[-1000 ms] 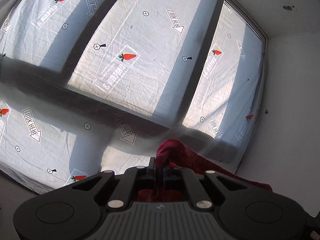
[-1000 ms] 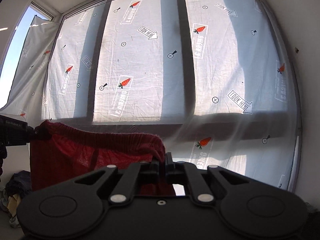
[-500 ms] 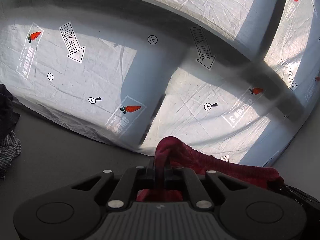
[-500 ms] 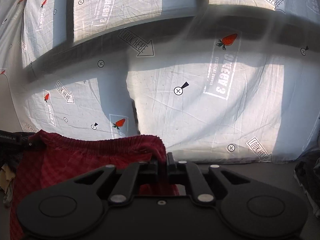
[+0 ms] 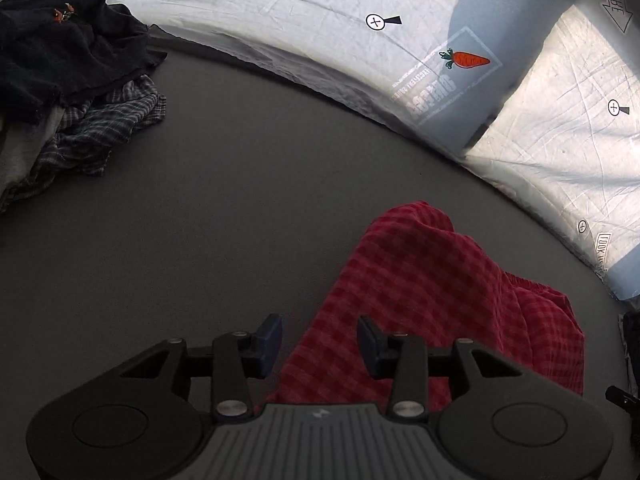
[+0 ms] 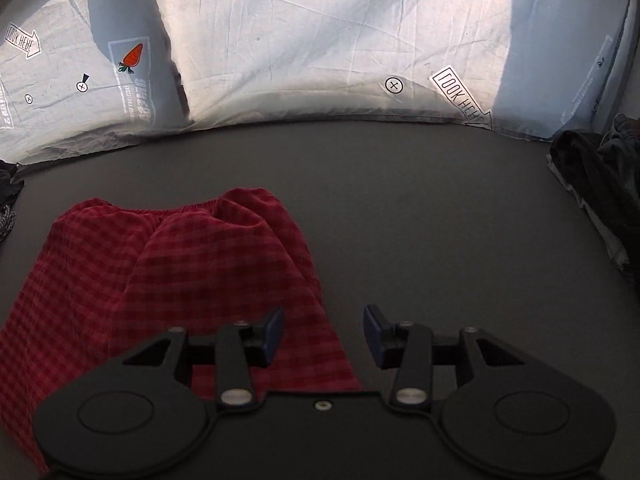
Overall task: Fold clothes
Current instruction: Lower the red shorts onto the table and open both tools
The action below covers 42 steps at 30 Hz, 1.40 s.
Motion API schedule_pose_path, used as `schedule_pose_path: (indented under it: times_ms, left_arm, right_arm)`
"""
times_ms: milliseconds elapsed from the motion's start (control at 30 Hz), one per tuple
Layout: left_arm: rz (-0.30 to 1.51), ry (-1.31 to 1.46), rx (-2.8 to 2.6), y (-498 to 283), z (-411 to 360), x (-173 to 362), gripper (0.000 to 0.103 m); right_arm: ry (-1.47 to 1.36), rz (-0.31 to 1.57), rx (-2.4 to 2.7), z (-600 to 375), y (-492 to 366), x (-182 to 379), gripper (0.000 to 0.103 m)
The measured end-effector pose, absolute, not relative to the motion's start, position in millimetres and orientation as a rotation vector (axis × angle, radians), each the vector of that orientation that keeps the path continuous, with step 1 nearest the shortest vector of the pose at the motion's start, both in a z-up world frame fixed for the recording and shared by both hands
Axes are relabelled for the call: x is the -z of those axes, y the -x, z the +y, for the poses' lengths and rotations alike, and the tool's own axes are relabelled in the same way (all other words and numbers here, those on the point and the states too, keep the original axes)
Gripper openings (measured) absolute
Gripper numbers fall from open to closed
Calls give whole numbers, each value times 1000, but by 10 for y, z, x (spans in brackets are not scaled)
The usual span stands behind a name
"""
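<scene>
1. Big grey table (image 5: 224, 208), with a printed white sheet (image 6: 320, 40) hanging behind it.
2. Red checked shorts (image 6: 192, 264) lie crumpled on the table, waistband at the far side.
3. Pile of dark and plaid clothes (image 5: 68, 92) sits far left.
4. Left gripper (image 5: 319, 346) and right gripper (image 6: 323, 334) are both spread wide, holding nothing, just over the shorts' near edge.

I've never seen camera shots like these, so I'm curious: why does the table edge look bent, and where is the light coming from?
Left wrist view: fisheye lens curves the grey table edge; backlit white sheet glows, crossed by shadow bands. Right wrist view: same bowing; red checked garment dim.
</scene>
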State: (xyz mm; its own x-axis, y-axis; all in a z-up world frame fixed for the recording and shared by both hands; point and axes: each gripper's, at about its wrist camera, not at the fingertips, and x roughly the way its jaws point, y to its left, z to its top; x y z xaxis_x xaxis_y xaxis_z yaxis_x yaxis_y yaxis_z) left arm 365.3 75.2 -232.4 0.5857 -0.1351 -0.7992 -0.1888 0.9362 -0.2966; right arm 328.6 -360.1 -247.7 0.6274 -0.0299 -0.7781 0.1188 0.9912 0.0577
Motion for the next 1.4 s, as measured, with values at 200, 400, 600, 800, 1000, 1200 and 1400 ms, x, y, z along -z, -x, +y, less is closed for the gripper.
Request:
schedule_pose_path:
  times_ms: [200,400,600,800,1000,1200,1400]
  left_arm:
    - [982,407,-83,-3036,851,2536,55]
    - [957,308,-48,-2954,775,2647,63]
    - [908,277,-8,-3021,826,2702,60]
    - [885,318,34,-2933,884,2687,1]
    - [778,427,-39,-2622,1189,2202,0]
    - [715,484,-162,-2319,1597,1798,1]
    - [822,458,-303,-2228,1692,2046,9]
  right_arm:
    - [-184,966,218,-3908,-2622,2614,46]
    - [-282,963,287,-4059,-2220,2652,50]
    - [-369,936,332,-4083,-2033,2691,50]
    - [-387,923,356,-4057,-1950,2724,50]
    - [-323,935,343,-4010,-1870,2713,50]
    - [-295,947,313,-3997,-1834,2740,50]
    - [-322,954,291,-3964,-1793,2733,50]
